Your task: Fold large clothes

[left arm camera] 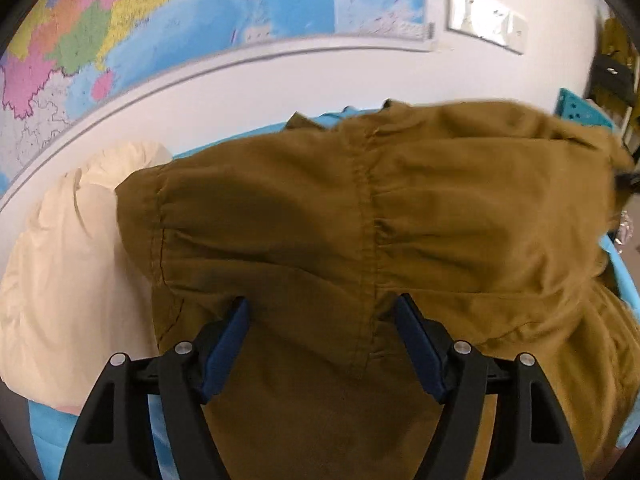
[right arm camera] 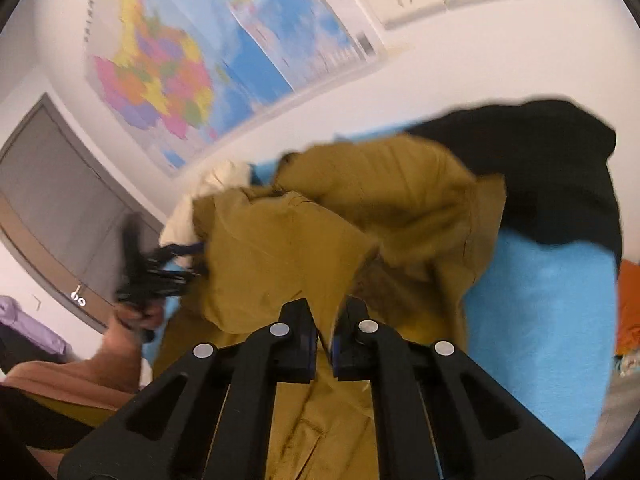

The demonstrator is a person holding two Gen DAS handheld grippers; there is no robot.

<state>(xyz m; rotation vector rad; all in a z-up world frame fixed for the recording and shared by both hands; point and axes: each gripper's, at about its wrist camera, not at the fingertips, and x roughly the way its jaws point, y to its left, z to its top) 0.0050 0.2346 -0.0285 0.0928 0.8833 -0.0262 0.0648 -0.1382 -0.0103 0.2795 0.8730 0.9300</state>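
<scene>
Left gripper (left arm camera: 322,312) jaws wide over mustard jacket (left arm camera: 400,208), gripping nothing. Right gripper (right arm camera: 325,322) pinched on jacket fabric. Wall map (left arm camera: 160,20) lettering blurred, unreadable.

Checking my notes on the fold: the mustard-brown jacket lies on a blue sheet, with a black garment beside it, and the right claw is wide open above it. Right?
Not quite. The right claw is shut, pinching a fold of the mustard-brown jacket, as the right wrist view shows. The blue sheet and black garment are as you say.
</scene>
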